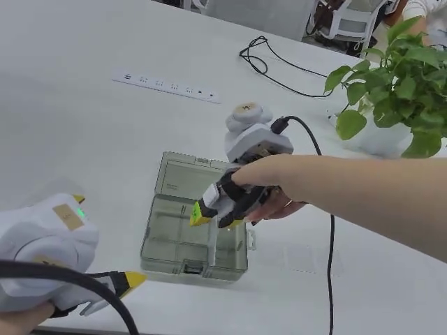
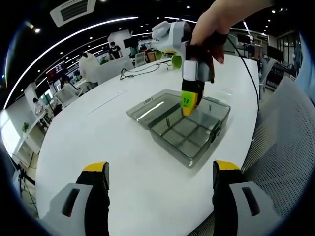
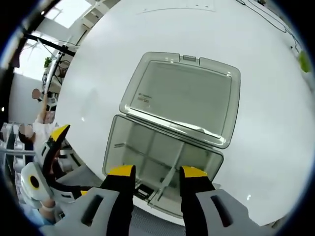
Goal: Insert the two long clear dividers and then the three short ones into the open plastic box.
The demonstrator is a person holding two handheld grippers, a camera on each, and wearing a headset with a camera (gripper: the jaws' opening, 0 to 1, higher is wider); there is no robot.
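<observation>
Plastic box (image 1: 150, 244) lies open mid-desk (image 1: 84, 139) under the right tongs (image 3: 158, 172), whose jaws stand slightly apart, gripping nothing I can make out. Left tongs (image 2: 160, 169) hang wide open and empty at the near left, well apart. Clear dividers (image 2: 183, 132) already split the box into cells, so the job looks mostly done, though one strip (image 3: 170, 183) seems tilted, perhaps unseated
</observation>
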